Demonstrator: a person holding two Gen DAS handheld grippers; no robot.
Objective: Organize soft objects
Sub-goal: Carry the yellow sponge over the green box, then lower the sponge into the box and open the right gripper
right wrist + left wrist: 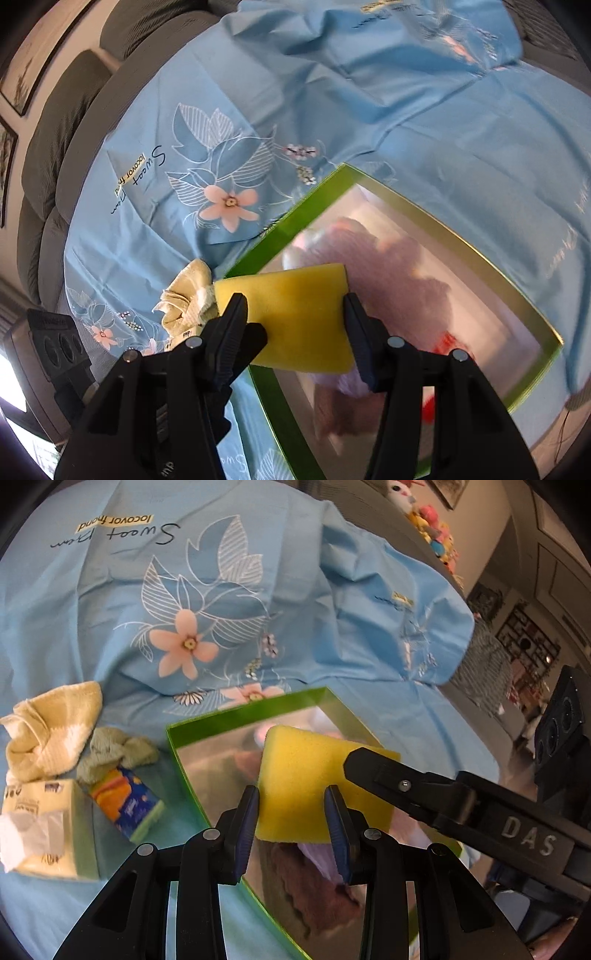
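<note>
Inside the green box (295,225), only blurred purple, brown and red shapes, too smeared to name. Below, box corner cut off by the frame edge. Both grippers meeting at a yellow sponge (310,775) held over the box: left gripper (291,812) with jaws pressed on both its sides, right gripper (295,325) likewise, jaws half open around it. Left of the box, on the blue sheet (110,602): towel (51,731), tissue pack (44,823).
</note>
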